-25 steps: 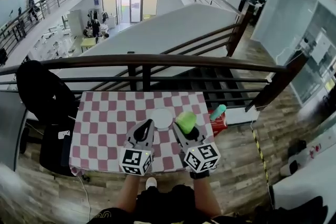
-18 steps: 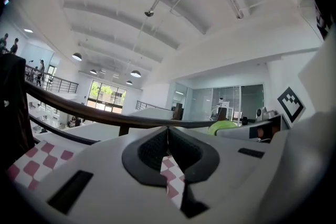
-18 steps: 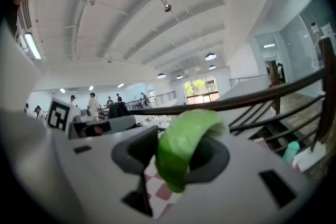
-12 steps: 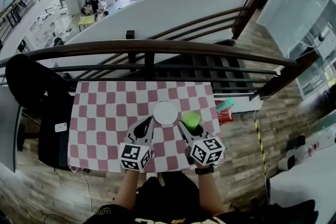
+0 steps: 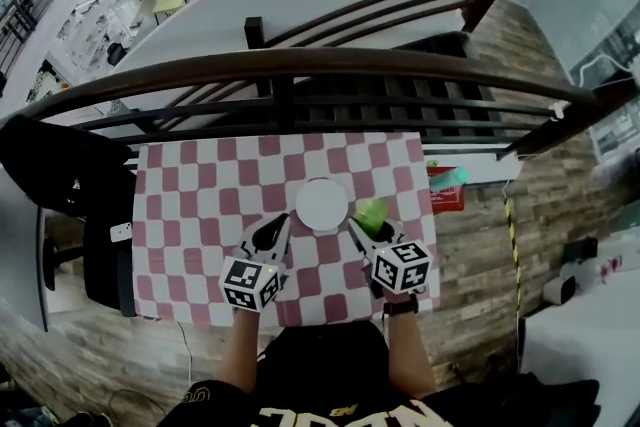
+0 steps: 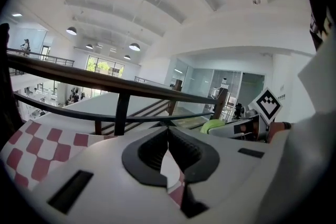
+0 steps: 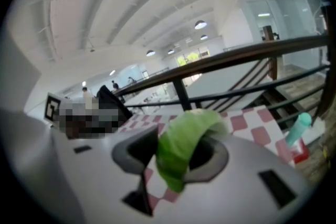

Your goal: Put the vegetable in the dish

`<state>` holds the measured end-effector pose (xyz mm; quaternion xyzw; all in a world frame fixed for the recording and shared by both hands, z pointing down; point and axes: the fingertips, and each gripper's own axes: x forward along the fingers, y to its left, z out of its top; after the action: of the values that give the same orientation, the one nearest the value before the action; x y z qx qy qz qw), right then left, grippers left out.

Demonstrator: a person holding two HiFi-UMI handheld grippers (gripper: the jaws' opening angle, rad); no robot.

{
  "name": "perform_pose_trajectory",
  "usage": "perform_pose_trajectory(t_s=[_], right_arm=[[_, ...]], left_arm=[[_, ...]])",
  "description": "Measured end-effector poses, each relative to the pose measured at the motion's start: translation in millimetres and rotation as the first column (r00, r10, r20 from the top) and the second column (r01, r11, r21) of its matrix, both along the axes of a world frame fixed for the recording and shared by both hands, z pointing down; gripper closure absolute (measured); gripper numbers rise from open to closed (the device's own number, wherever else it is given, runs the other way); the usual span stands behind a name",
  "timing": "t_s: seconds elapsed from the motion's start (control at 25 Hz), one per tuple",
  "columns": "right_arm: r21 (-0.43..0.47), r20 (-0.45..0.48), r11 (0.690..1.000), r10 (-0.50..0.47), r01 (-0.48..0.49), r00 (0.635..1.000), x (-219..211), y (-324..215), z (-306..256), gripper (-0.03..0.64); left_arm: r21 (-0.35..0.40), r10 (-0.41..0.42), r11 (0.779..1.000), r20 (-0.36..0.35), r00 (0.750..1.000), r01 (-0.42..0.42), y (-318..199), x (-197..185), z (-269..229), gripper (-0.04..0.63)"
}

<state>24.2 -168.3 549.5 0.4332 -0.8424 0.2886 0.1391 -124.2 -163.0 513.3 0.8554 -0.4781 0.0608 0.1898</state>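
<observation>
A round white dish (image 5: 322, 205) sits on the red-and-white checked table (image 5: 190, 205). My right gripper (image 5: 364, 227) hovers just right of the dish, shut on a green leafy vegetable (image 5: 371, 213). In the right gripper view the leaf (image 7: 181, 147) curls between the jaws of that gripper (image 7: 176, 152) and hangs down over the cloth. My left gripper (image 5: 282, 221) is shut with nothing in it, its tips at the dish's near-left rim. In the left gripper view its jaws (image 6: 168, 131) meet, and the vegetable (image 6: 212, 126) shows to the right.
A dark wooden railing (image 5: 300, 70) runs along the table's far edge, with a stairwell beyond it. A black chair (image 5: 60, 165) stands at the left. Off the table's right side are a red box (image 5: 445, 195) and a teal bottle (image 7: 298, 128).
The head camera has tipped further down, so the table sits higher in the view. Both grippers, the vegetable and the dish keep the same places relative to each other.
</observation>
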Motion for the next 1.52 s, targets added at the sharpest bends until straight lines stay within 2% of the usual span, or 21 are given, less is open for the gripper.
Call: perform_pose_trajectory(t_s=[0.2, 0.32, 0.4, 0.48, 0.56, 0.64, 0.72, 0.8, 0.88, 0.96, 1.04, 1.12, 1.2, 1.24, 1.28, 1.4, 1.44, 1.52], right_arm=[[-0.092, 0.128, 0.991, -0.083, 0.095, 0.988, 0.4, -6.4, 26.8, 0.459], [-0.130, 0.172, 0.979, -0.131, 0.154, 0.976, -1.9, -13.0, 42.1, 0.459], [-0.162, 0.251, 0.970, -0.139, 0.183, 0.958, -3.2, -18.5, 51.7, 0.459], [-0.188, 0.387, 0.957, -0.133, 0.220, 0.913, -6.4, -24.9, 56.2, 0.460], [-0.203, 0.534, 0.943, -0.118, 0.262, 0.837, -11.9, -30.8, 54.8, 0.462], [-0.210, 0.656, 0.932, -0.090, 0.295, 0.750, -17.4, -37.1, 50.7, 0.462], [-0.200, 0.744, 0.922, -0.078, 0.333, 0.664, -23.8, -43.1, 47.5, 0.463], [-0.172, 0.793, 0.908, -0.102, 0.382, 0.600, -32.5, -45.8, 45.1, 0.463], [-0.136, 0.834, 0.889, -0.136, 0.438, 0.535, -40.2, -45.4, 41.9, 0.465], [-0.079, 0.887, 0.857, -0.173, 0.510, 0.428, -46.6, -41.1, 34.2, 0.463], [-0.014, 0.926, 0.815, -0.208, 0.580, 0.315, -51.0, -32.5, 25.2, 0.463], [0.042, 0.940, 0.780, -0.243, 0.625, 0.239, -54.5, -23.8, 16.6, 0.463], [0.078, 0.945, 0.758, -0.264, 0.648, 0.195, -57.8, -19.1, 11.1, 0.463], [0.086, 0.946, 0.752, -0.267, 0.654, 0.183, -58.6, -18.6, 10.3, 0.463], [0.088, 0.948, 0.748, -0.265, 0.658, 0.174, -58.1, -18.7, 10.7, 0.463], [0.085, 0.953, 0.741, -0.255, 0.667, 0.162, -53.7, -17.3, 14.9, 0.462], [0.077, 0.952, 0.737, -0.254, 0.671, 0.169, -53.5, -16.2, 17.7, 0.462], [0.042, 0.943, 0.725, -0.255, 0.688, 0.212, -55.5, -14.3, 26.8, 0.462]], left_arm=[[-0.088, 0.090, 0.993, 0.071, 0.993, -0.083, -19.1, 4.5, 38.6, 0.574], [-0.117, 0.159, 0.981, 0.024, 0.987, -0.156, -29.6, 13.6, 51.3, 0.572], [-0.121, 0.204, 0.972, -0.002, 0.979, -0.203, -35.8, 20.6, 56.9, 0.572], [-0.119, 0.260, 0.959, 0.019, 0.965, -0.256, -41.1, 27.3, 63.5, 0.571], [-0.127, 0.343, 0.934, 0.048, 0.938, -0.335, -41.5, 35.4, 72.1, 0.561], [-0.135, 0.434, 0.895, 0.057, 0.899, -0.424, -39.4, 45.7, 76.9, 0.559], [-0.126, 0.517, 0.853, 0.071, 0.853, -0.506, -38.1, 56.8, 76.8, 0.509], [-0.124, 0.594, 0.803, 0.080, 0.800, -0.583, -35.4, 67.8, 76.8, 0.420], [-0.143, 0.669, 0.742, 0.091, 0.738, -0.655, -30.6, 78.7, 79.1, 0.281], [-0.173, 0.736, 0.676, 0.104, 0.669, -0.716, -24.1, 89.5, 79.8, 0.200], [-0.193, 0.781, 0.624, 0.126, 0.612, -0.757, -18.4, 99.6, 77.5, 0.140], [-0.207, 0.814, 0.580, 0.182, 0.552, -0.788, -11.8, 107.9, 79.7, 0.117], [-0.219, 0.831, 0.547, 0.259, 0.492, -0.808, -6.9, 113.1, 85.2, 0.115], [-0.217, 0.831, 0.541, 0.286, 0.478, -0.812, -6.5, 114.7, 87.0, 0.114], [-0.208, 0.827, 0.544, 0.297, 0.478, -0.813, -6.9, 115.9, 87.6, 0.114], [-0.186, 0.814, 0.565, 0.283, 0.507, -0.804, -6.1, 119.1, 88.7, 0.115], [-0.201, 0.814, 0.568, 0.281, 0.508, -0.798, -4.8, 119.1, 92.1, 0.115], [-0.250, 0.816, 0.571, 0.279, 0.507, -0.782, -2.8, 118.1, 103.2, 0.117]])
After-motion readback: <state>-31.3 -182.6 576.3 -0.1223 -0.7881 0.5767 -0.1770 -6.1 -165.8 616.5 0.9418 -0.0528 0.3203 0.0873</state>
